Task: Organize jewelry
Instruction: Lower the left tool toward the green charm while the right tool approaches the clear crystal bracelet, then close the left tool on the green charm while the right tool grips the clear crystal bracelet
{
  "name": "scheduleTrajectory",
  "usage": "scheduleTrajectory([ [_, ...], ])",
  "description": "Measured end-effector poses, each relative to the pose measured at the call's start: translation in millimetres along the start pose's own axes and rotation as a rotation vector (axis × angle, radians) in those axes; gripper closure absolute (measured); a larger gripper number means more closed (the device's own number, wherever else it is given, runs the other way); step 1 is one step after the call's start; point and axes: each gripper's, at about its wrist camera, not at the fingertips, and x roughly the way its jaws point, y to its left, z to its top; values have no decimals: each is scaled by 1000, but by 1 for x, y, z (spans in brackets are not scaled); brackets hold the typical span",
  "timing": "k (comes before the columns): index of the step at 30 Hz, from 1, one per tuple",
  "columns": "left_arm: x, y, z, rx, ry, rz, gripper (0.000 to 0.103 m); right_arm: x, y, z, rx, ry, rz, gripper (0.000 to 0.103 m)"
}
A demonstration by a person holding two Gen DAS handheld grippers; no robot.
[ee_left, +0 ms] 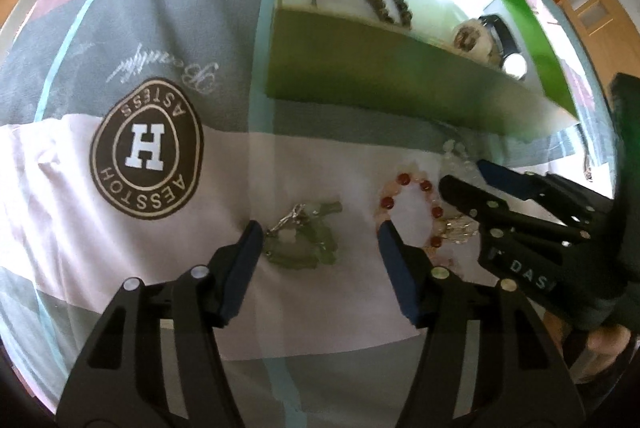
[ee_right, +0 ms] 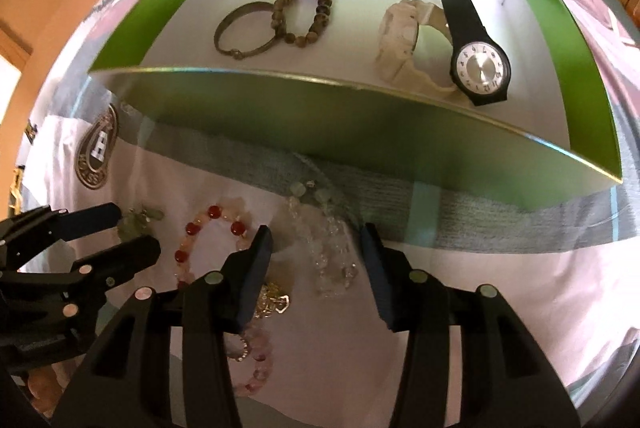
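Left tool (ee_left: 318,228): wide open, holding nothing, lowered just above the green stone bracelet (ee_left: 304,236) which lies between its fingers on the patterned cloth (ee_left: 160,248). Right finger pad (ee_left: 394,256) of this tool over the near edge of the red and pink bead bracelet (ee_right: 212,240).

Right tool (ee_right: 316,240): also wide open and empty, placed over the clear crystal bracelet (ee_right: 328,248). Left finger (ee_right: 252,272) of it above a small gold chain piece (ee_right: 274,302), contact not possible to judge. Close to the camera, a pale pink bead bracelet (ee_right: 256,364), partly hidden under the tool body.

Behind the loose pieces, a green box (ee_right: 360,132) with white floor, open on top. Inside at the left: a dull metal bangle (ee_right: 244,32) touching a brown bead bracelet (ee_right: 306,16). Inside at the right: a white watch (ee_right: 404,44) with a black watch (ee_right: 476,60) leaning on it, silver dial turned up.

On the cloth to the left, a round dark logo (ee_left: 148,148) with a white letter H.
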Motion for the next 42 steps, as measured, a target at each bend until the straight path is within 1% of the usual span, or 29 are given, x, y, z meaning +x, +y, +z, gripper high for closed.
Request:
scheduleTrajectory([
  [3, 1, -3, 2, 13, -5, 20, 43, -2, 3, -1, -11, -2, -11, 56],
  [6, -4, -5, 4, 12, -27, 12, 44, -6, 0, -1, 4, 2, -9, 56],
  [7, -5, -5, 5, 9, -30, 16, 46, -7, 1, -3, 7, 1, -10, 56],
  [8, -6, -5, 6, 5, -27, 17, 50, -9, -1, -3, 14, 4, -11, 56],
  [9, -8, -4, 6, -2, -23, 12, 52, -10, -3, -3, 24, 9, -3, 56],
  [11, -11, -4, 5, -7, -20, 6, 52, -9, -7, -2, 47, 16, 20, 56],
  [16, -18, -10, 0, 13, -27, 1, 52, -12, -13, -2, 64, 16, 34, 56],
  [20, -13, -14, -1, 29, -22, 28, 53, -16, -13, -2, 64, 10, 61, 56],
  [23, -7, -11, 1, 1, -9, 14, 58, -21, -18, 3, 64, 21, 81, 56],
  [25, -9, -11, 2, -8, -17, 7, 60, -20, -19, 3, 78, 33, 107, 56],
  [28, -7, -14, 1, 5, -9, -2, 62, -16, -18, 5, 86, 43, 114, 57],
  [30, -3, -16, 0, 10, -2, 15, 66, -12, -19, 4, 88, 58, 101, 58],
  [32, 4, -17, 1, 8, 9, 20, 76, -10, -23, 3, 100, 64, 104, 60],
  [33, 4, -17, 2, 5, 6, 16, 78, -9, -23, 4, 103, 65, 106, 61],
  [34, 4, -16, 3, 3, 5, 21, 86, -9, -24, 4, 105, 67, 109, 61],
  [35, 4, -16, 3, 0, 6, 22, 89, -9, -24, 4, 106, 67, 112, 62],
  [39, 5, -11, 3, -25, 7, 0, 90, -7, -29, 6, 119, 65, 114, 66],
  [42, 1, -7, 3, -40, 0, 1, 95, -8, -28, 6, 119, 62, 108, 71],
])
